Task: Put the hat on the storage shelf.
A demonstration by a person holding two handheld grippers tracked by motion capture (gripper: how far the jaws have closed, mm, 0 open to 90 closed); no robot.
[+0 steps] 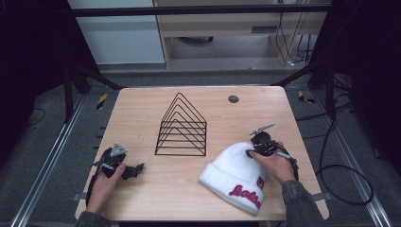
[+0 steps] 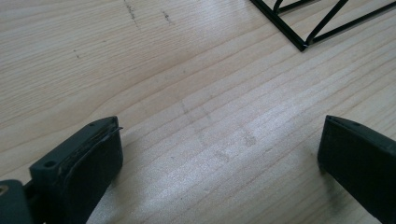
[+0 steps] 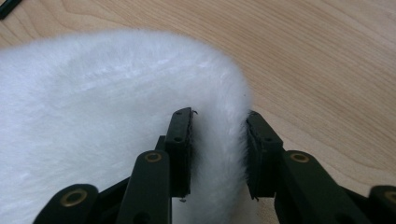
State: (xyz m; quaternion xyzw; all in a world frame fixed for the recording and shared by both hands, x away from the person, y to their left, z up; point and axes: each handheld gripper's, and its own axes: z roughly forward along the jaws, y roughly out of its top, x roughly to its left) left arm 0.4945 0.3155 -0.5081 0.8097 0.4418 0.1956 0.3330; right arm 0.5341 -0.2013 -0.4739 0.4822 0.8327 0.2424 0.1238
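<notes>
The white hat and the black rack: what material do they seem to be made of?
The white hat looks like soft, fuzzy knit or fleece: a fluffy nap shows where the right gripper pinches its edge. The black rack seems to be thin metal wire with a dark coating: slim, straight, rigid rods.

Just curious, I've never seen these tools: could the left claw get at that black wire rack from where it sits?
Probably yes. The left claw rests open on the table, and bare wood lies between it and the wire rack. The white hat sits off to the other side.
</notes>
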